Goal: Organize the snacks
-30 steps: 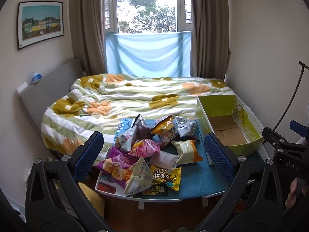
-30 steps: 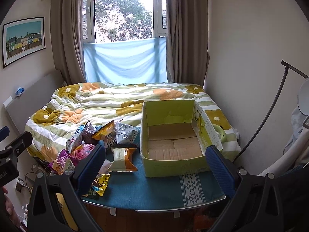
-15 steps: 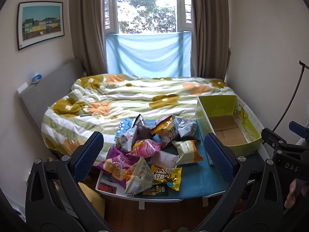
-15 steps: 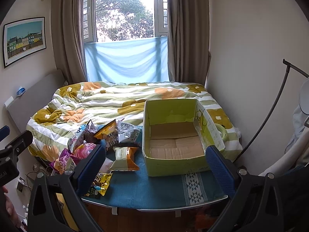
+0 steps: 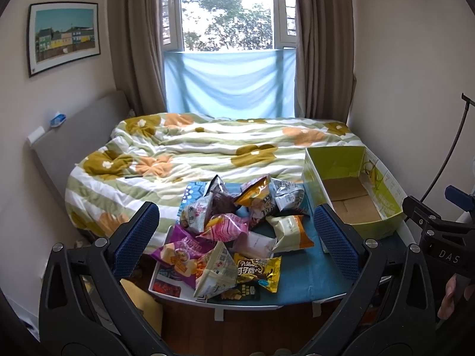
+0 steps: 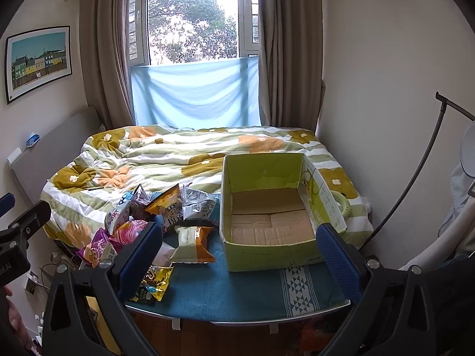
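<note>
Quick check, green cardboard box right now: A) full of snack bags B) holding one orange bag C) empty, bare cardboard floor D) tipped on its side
C: the green cardboard box stands upright with only its bare floor flaps showing, while the snack bags lie piled on the blue table cloth to its left.

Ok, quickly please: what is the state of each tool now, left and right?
Left tool: open, holding nothing, above the snack bags.
Right tool: open, holding nothing, facing the empty box.

Heap of crinkled snack bags (image 5: 234, 231) on table's left, open green cardboard box (image 6: 268, 207) empty beside it
</note>
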